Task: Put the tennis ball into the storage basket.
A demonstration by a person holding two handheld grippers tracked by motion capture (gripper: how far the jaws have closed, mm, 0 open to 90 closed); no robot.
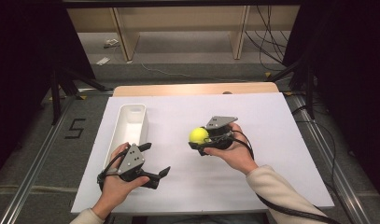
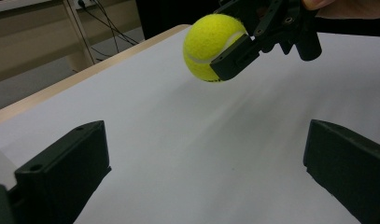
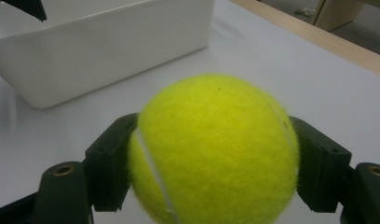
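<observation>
A yellow tennis ball (image 1: 198, 135) is clamped between the jaws of my right gripper (image 1: 200, 138), held a little above the white table sheet (image 1: 271, 126) near the middle. In the right gripper view the ball (image 3: 213, 149) bulges out past both black jaws, and the white bin (image 3: 103, 51) lies just beyond it. My left gripper (image 1: 156, 159) rests near the front left, jaws spread wide with nothing between them. Its own view looks across the sheet at the ball (image 2: 213, 46) gripped by the other gripper (image 2: 239, 51).
A long white bin (image 1: 128, 128) lies on the left side of the sheet, beside the left hand. A wooden table edge (image 1: 197, 88) runs along the back. Shelving and cables stand on the floor behind the table.
</observation>
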